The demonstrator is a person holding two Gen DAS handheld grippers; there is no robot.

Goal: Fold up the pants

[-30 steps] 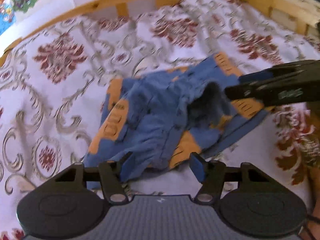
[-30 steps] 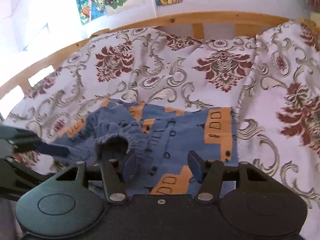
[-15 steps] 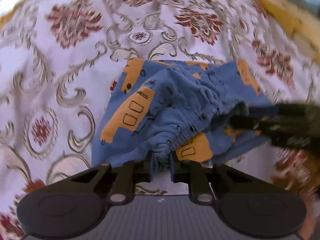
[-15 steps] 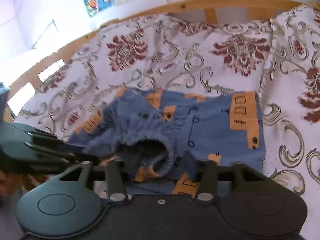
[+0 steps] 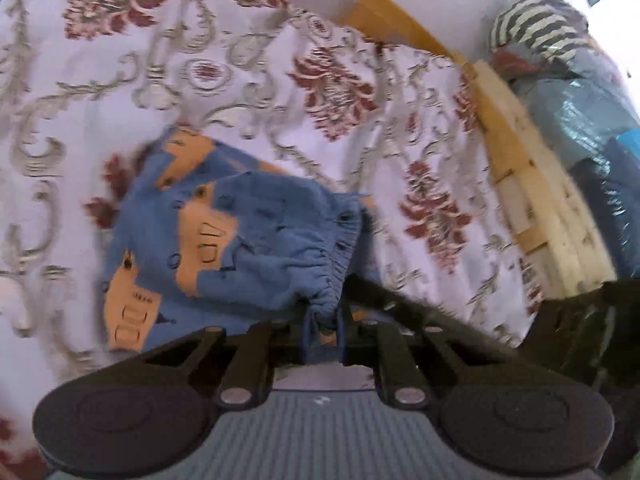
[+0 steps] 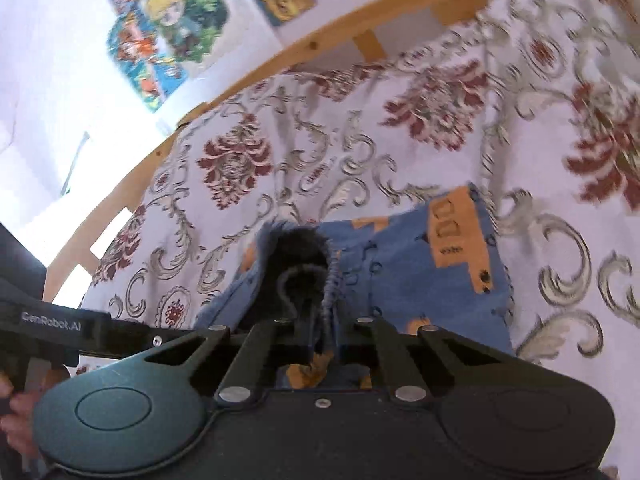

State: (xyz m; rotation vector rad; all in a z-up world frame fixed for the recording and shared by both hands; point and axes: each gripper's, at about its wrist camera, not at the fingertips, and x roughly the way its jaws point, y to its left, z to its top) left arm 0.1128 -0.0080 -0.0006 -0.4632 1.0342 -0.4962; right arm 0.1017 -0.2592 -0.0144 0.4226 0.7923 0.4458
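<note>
Both tongs have closed since the earlier frames: left tongs (image 5: 322, 330) and right tongs (image 6: 324, 332) each pinch the waistband of the pants (image 5: 224, 248), which trail ahead onto the bedspread (image 5: 240, 60). Thin, bunched bites could slip if pulled unevenly.

Pants (image 5: 240, 248) on bedspread (image 5: 240, 80), waistband clamped by both grippers (image 5: 322, 340) (image 6: 324, 340); bed rail (image 6: 248, 76) behind, posters (image 6: 168, 20) above.

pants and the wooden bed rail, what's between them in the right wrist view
Only bare patterned bedspread lies between the pants and the rail in the right wrist view.
</note>
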